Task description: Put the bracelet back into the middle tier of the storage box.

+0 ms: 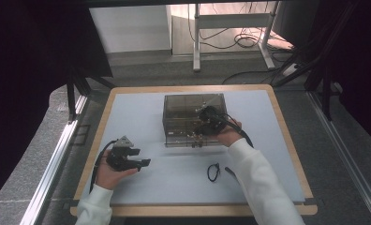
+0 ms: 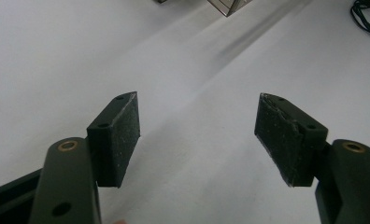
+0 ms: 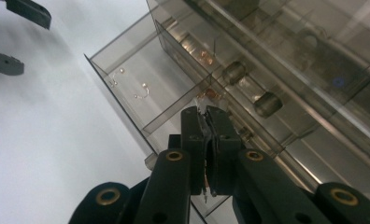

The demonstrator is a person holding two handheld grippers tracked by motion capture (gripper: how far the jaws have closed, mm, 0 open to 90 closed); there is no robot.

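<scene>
No brand, label or writing can be read anywhere on the things in front of you.

Your right gripper (image 1: pixel 203 125) sits at the centre of the high view, over the front of the smoky clear plastic jewellery box (image 1: pixel 186 105) with small drawers. In the right gripper view its jaws stand clenched, pad against pad, at the lower middle of the frame. Something thin and glinting, too small to name, is pinched between the tips, right over the divider of the pulled-out drawer (image 3: pixel 127 93). Two small earrings (image 3: pixel 141 91) lie on that drawer's floor, up and to the left of the jaw tips and apart from them. A few more small copper-coloured pieces (image 3: pixel 204 57) rest in the compartment just above the tips.

Your left gripper (image 1: pixel 145 162) lies at the lower left of the high view, well apart from the box, pointing right. In the left gripper view its jaws stand released and wide, with bare white table (image 2: pixel 197 70) between them.

A black cord loop (image 1: pixel 213 172) lies on the table at lower centre-right, near your right sleeve (image 1: pixel 263 187).
</scene>
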